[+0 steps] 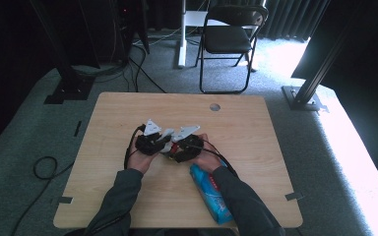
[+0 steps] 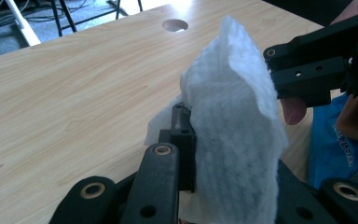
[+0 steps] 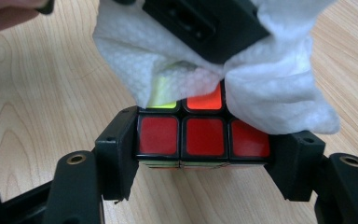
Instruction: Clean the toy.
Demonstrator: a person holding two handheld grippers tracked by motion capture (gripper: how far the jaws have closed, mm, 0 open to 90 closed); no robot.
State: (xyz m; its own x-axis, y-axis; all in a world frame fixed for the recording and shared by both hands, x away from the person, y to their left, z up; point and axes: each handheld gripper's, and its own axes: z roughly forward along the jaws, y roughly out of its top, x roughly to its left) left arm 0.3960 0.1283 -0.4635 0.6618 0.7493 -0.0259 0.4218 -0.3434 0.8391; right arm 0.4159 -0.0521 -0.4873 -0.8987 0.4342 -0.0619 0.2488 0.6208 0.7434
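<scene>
A twist-puzzle cube (image 3: 158, 135) with a red face toward the camera sits clamped between the jaws of my right gripper (image 3: 205, 155), just above the wooden table (image 3: 37, 116). A white wipe (image 2: 233, 93) is pinched in my left gripper (image 2: 214, 140), which is shut on it. In the right gripper view the left gripper's black jaw (image 3: 205, 23) presses the wipe (image 3: 279, 93) onto the cube's top, hiding most of that face. From above, both grippers (image 1: 152, 140) (image 1: 186, 146) meet at the table's middle.
A blue packet (image 1: 210, 192) lies on the table under the right forearm, near the front edge. The tabletop (image 1: 128, 113) has a round hole (image 1: 215, 106) at the back. A folding chair (image 1: 229, 39) stands beyond the table, and cables trail on the floor.
</scene>
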